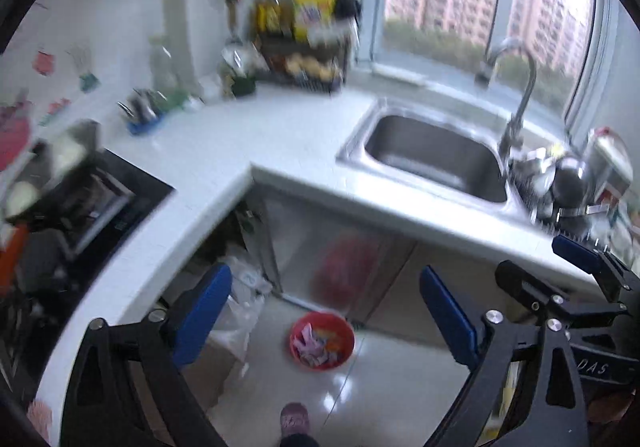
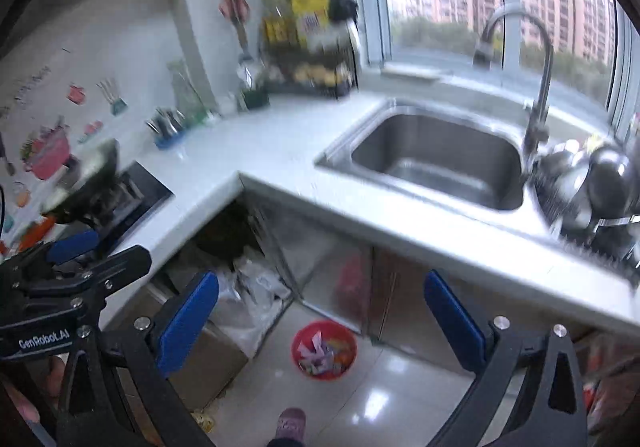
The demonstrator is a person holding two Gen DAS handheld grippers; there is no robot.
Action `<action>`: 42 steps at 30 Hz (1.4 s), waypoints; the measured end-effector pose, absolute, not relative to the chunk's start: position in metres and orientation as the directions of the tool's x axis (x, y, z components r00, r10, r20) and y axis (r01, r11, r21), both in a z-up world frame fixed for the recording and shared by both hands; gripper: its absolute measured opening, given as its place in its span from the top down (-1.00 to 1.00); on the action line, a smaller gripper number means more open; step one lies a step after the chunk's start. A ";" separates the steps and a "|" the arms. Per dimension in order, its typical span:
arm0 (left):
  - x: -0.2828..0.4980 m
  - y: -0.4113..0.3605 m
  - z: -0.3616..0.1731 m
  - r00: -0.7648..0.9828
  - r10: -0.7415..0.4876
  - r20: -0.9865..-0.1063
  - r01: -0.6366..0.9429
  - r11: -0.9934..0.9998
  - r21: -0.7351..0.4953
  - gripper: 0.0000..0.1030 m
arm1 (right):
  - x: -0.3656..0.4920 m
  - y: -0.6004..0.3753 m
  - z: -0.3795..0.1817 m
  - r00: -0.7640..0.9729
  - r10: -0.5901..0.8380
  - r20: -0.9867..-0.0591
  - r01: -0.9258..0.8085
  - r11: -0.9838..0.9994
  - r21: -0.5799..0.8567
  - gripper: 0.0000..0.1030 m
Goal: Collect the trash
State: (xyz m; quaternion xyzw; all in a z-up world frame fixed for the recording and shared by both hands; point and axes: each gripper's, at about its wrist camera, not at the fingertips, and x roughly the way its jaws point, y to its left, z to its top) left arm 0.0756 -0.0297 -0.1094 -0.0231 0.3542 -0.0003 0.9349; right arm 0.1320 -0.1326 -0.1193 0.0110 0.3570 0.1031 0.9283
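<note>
Left wrist: blurred; bin [image 1: 322,341] trash indistinct, foot [image 1: 295,421] cut off.

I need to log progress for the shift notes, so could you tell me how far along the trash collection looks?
Done: the red bin on the floor holds wrappers, and the white countertop shows no loose trash.
In hand: nothing; the left gripper and right gripper are both open and empty.
Left: hard to say through the blur; nothing obvious remains.

Black claws [image 1: 326,311], blue pads [image 2: 186,323]
</note>
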 end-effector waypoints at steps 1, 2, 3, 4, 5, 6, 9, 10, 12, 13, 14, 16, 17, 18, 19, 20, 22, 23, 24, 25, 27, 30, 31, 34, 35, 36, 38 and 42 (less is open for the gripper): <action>0.064 -0.031 -0.096 0.770 -0.005 -0.637 -0.034 0.998 -0.049 -0.98 | 0.126 -0.136 -0.108 0.742 0.213 -0.636 -0.194 0.976 0.101 -0.99; 0.052 -0.031 -0.084 0.789 -0.007 -0.615 -0.039 0.997 -0.061 -0.99 | 0.119 -0.139 -0.099 0.759 0.221 -0.612 -0.202 0.974 0.102 -0.99; 0.047 -0.033 -0.075 0.801 -0.013 -0.598 -0.037 0.997 -0.071 -0.99 | 0.107 -0.144 -0.083 0.789 0.218 -0.574 -0.201 0.975 0.094 -0.99; 0.038 -0.033 -0.067 0.813 -0.011 -0.582 -0.040 0.996 -0.074 -0.99 | 0.103 -0.148 -0.075 0.811 0.212 -0.546 -0.195 0.977 0.089 -0.99; 0.029 -0.035 -0.058 0.825 -0.002 -0.565 -0.044 0.997 -0.068 -0.99 | 0.100 -0.146 -0.068 0.828 0.209 -0.520 -0.193 0.977 0.085 -0.99; 0.019 -0.039 -0.049 0.837 0.009 -0.547 -0.048 0.997 -0.057 -0.99 | 0.090 -0.149 -0.057 0.845 0.212 -0.491 -0.197 0.977 0.084 -0.99; -0.004 -0.047 -0.031 0.850 0.017 -0.527 -0.051 0.997 -0.050 -0.99 | 0.074 -0.149 -0.040 0.860 0.230 -0.455 -0.217 0.973 0.082 -0.99; -0.013 -0.049 -0.024 0.858 0.014 -0.514 -0.046 0.998 -0.050 -0.99 | 0.071 -0.149 -0.035 0.864 0.232 -0.446 -0.221 0.972 0.078 -0.99; -0.027 -0.051 -0.014 0.870 0.022 -0.492 -0.046 0.998 -0.036 -0.99 | 0.061 -0.146 -0.028 0.872 0.233 -0.430 -0.227 0.972 0.066 -0.99; -0.034 -0.051 -0.008 0.876 0.025 -0.481 -0.045 0.999 -0.030 -0.99 | 0.056 -0.146 -0.025 0.873 0.239 -0.425 -0.232 0.970 0.068 -0.99; -0.043 -0.051 -0.001 0.882 0.027 -0.471 -0.045 0.999 -0.028 -0.99 | 0.056 -0.147 -0.026 0.873 0.244 -0.421 -0.236 0.969 0.071 -0.99; -0.056 -0.047 0.007 0.892 0.026 -0.451 -0.049 0.998 -0.040 -0.99 | 0.045 -0.145 -0.018 0.880 0.245 -0.408 -0.239 0.969 0.068 -0.99; -0.064 -0.046 0.012 0.898 0.022 -0.440 -0.051 0.997 -0.054 -0.99 | 0.039 -0.145 -0.014 0.883 0.247 -0.399 -0.241 0.968 0.066 -0.99; -0.072 -0.045 0.017 0.902 0.016 -0.431 -0.050 0.996 -0.068 -0.99 | 0.033 -0.145 -0.012 0.888 0.247 -0.387 -0.241 0.968 0.066 -0.99; -0.078 -0.043 0.020 0.903 0.017 -0.428 -0.052 0.996 -0.070 -0.99 | 0.030 -0.146 -0.011 0.894 0.249 -0.374 -0.241 0.968 0.069 -0.99; -0.084 -0.042 0.023 0.904 0.023 -0.426 -0.056 0.996 -0.065 -0.99 | 0.027 -0.148 -0.010 0.901 0.250 -0.356 -0.240 0.968 0.071 -0.99; -0.093 -0.041 0.025 0.903 0.061 -0.425 -0.081 0.996 -0.030 -0.99 | 0.019 -0.146 -0.006 0.909 0.244 -0.337 -0.236 0.970 0.068 -0.99; -0.097 -0.040 0.025 0.903 0.074 -0.424 -0.089 0.996 -0.017 -0.99 | 0.016 -0.144 -0.004 0.910 0.244 -0.335 -0.236 0.970 0.066 -0.99; -0.103 -0.039 0.026 0.904 0.071 -0.421 -0.084 0.996 -0.013 -0.99 | 0.013 -0.144 -0.003 0.909 0.247 -0.334 -0.240 0.969 0.065 -0.99; -0.105 -0.037 0.024 0.906 0.061 -0.419 -0.075 0.997 -0.016 -0.99 | 0.010 -0.141 -0.002 0.910 0.249 -0.331 -0.243 0.968 0.061 -0.99; -0.111 -0.032 0.024 0.904 0.041 -0.426 -0.062 0.997 -0.037 -0.99 | 0.005 -0.136 -0.001 0.915 0.241 -0.325 -0.236 0.970 0.053 -0.99; -0.122 -0.027 0.025 0.907 0.038 -0.419 -0.060 0.997 -0.039 -0.99 | -0.002 -0.130 -0.002 0.919 0.233 -0.319 -0.229 0.972 0.048 -0.99; -0.124 -0.026 0.026 0.908 0.042 -0.416 -0.059 0.998 -0.028 -0.99 | -0.005 -0.129 -0.002 0.920 0.232 -0.317 -0.230 0.972 0.044 -0.99; -0.132 -0.024 0.027 0.908 0.041 -0.417 -0.059 0.998 -0.029 -0.99 | -0.010 -0.123 -0.003 0.921 0.226 -0.317 -0.225 0.973 0.041 -0.99; -0.133 -0.023 0.027 0.907 0.039 -0.418 -0.059 0.998 -0.035 -0.99 | -0.010 -0.123 -0.003 0.921 0.226 -0.316 -0.225 0.974 0.042 -0.99; -0.135 -0.022 0.026 0.908 0.037 -0.418 -0.058 0.998 -0.040 -0.99 | -0.014 -0.122 -0.004 0.921 0.226 -0.316 -0.224 0.974 0.043 -0.99; -0.137 -0.020 0.026 0.906 0.031 -0.422 -0.055 0.998 -0.044 -0.99 | -0.015 -0.120 -0.005 0.922 0.222 -0.318 -0.219 0.975 0.043 -0.99; -0.140 -0.019 0.025 0.908 0.041 -0.417 -0.054 0.998 -0.019 -0.99 | -0.018 -0.120 -0.005 0.924 0.218 -0.314 -0.217 0.975 0.041 -0.99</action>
